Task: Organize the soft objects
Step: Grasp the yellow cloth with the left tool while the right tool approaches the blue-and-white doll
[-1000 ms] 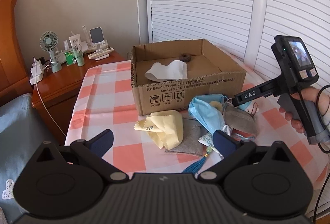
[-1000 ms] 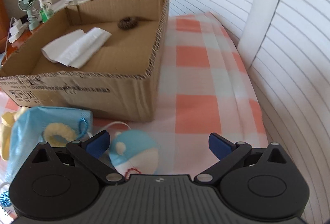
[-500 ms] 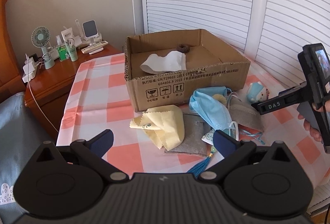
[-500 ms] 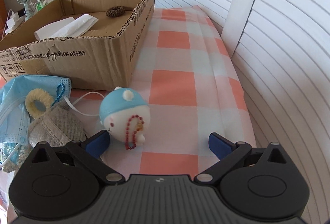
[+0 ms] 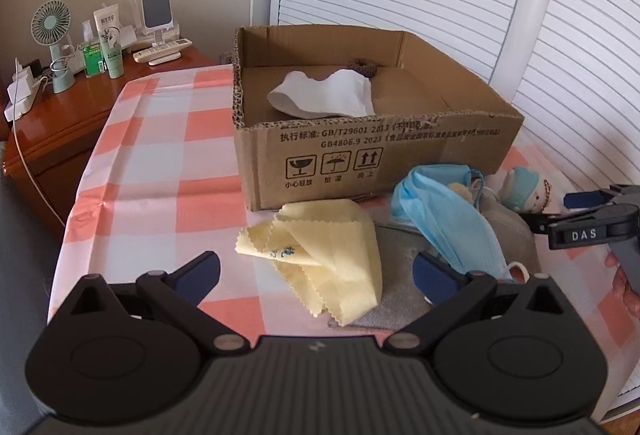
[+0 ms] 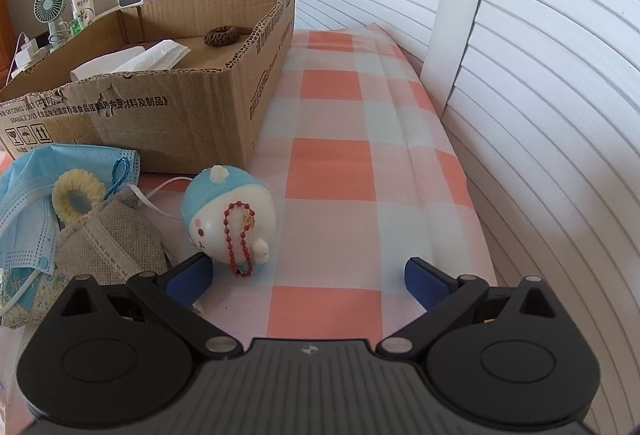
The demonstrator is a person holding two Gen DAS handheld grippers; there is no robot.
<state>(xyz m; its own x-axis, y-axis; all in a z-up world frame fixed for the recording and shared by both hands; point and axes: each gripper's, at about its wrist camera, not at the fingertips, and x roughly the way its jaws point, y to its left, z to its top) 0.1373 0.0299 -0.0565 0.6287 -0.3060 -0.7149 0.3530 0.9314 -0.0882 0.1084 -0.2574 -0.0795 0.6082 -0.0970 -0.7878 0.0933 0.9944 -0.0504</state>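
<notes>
An open cardboard box holds a white cloth and a brown scrunchie. In front of it lie a yellow cloth, a blue face mask, a grey mask, a cream scrunchie and a small blue-and-white plush with a red bead chain. My left gripper hovers open above the yellow cloth. My right gripper is open just behind the plush, which sits near its left finger. Neither holds anything.
The checked tablecloth runs right to white louvered shutters. A wooden side table at the left carries a small fan, bottles and a phone stand. A grey cloth lies under the pile.
My right gripper has pulled back and lowered from near the box, bringing the plush fully into view ahead of it. My left gripper has shifted forward and slightly right, toward the yellow cloth.
</notes>
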